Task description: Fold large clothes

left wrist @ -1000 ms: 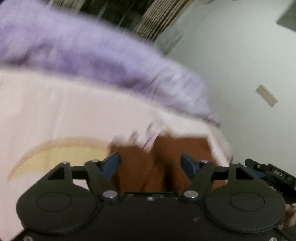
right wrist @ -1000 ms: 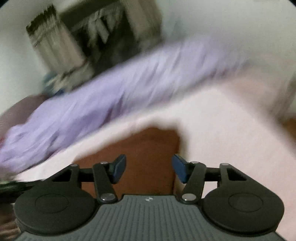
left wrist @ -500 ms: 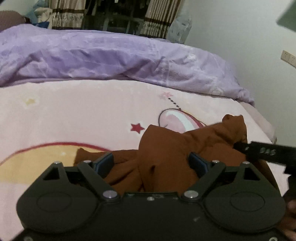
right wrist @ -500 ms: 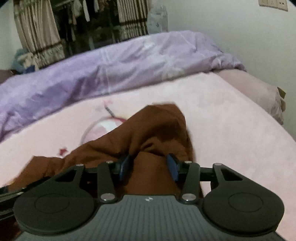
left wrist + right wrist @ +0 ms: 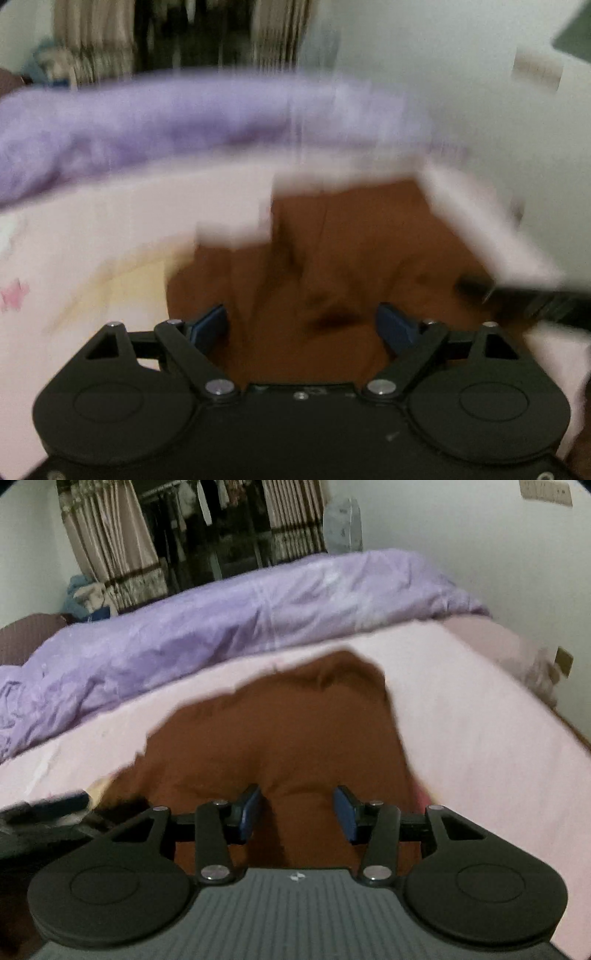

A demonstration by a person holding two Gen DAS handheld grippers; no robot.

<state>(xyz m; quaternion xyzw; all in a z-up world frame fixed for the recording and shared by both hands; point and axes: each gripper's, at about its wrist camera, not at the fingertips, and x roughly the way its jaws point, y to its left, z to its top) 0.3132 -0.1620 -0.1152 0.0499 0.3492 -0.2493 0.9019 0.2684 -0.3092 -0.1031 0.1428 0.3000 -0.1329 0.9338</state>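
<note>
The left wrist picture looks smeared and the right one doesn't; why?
Left wrist view: motion blur streaks the purple quilt and rust-brown garment; only the gripper itself stays sharp. Right wrist view: mostly crisp, dim indoor light, fisheye bending the pink bedsheet.

- The brown garment [image 5: 280,734] is a rust-brown piece of clothing in plain, unpatterned cloth.
- It lies crumpled on the pink sheet of the bed [image 5: 480,716], not spread flat; folds and dark creases run across it.
- Its far end rises in a rounded hump toward the purple duvet [image 5: 258,605], with a strip of pink sheet between them.
- In the left wrist view it [image 5: 332,258] is blurred; its outline cannot be told there.
</note>
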